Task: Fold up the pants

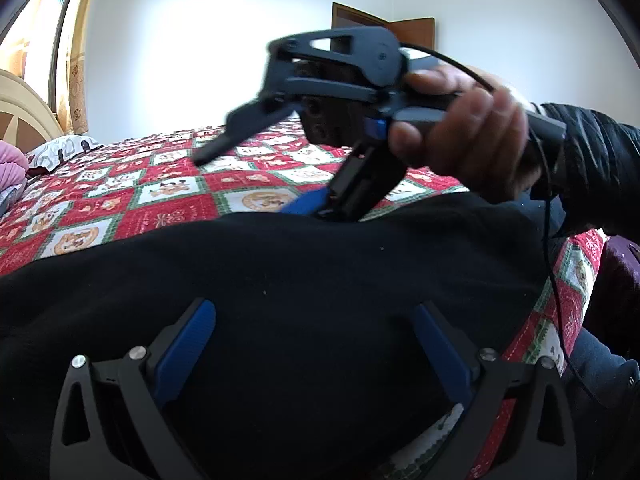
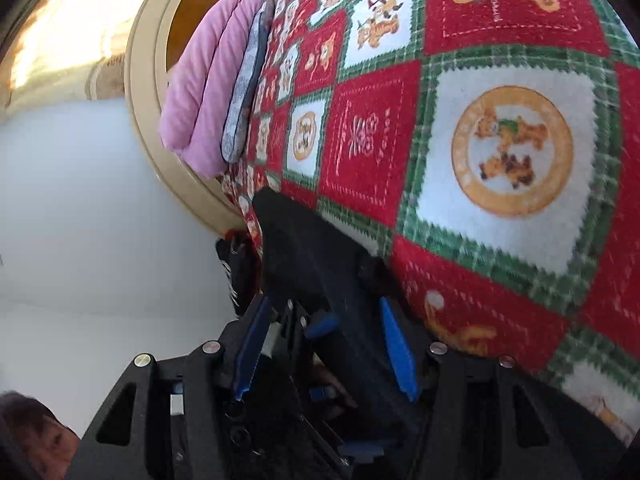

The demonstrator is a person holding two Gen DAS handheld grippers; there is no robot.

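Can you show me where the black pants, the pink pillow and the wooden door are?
Black fabric pants (image 1: 280,280): left wrist view, the broad middle of the cloth.
Pink ribbed pillow (image 2: 204,92): right wrist view, the middle of its side.
Brown wooden door (image 1: 416,32): left wrist view, its open panel.

- Pants (image 1: 280,280): black cloth, matt, w/ tiny lint specks.
- Bedspread (image 2: 500,152): fuzzy cloth, red/green/white print, soft nap.
- Left gripper (image 1: 316,344): matt black plastic, ribbed blue pads (image 1: 188,344), shiny metal pins.
- Right gripper (image 2: 328,344): same plastic, blue pads.
- Headboard (image 2: 144,80): smooth cream finish, slight sheen.
- Pillow (image 2: 200,92): pink cloth, soft.
- Door (image 1: 416,32): brown wood.
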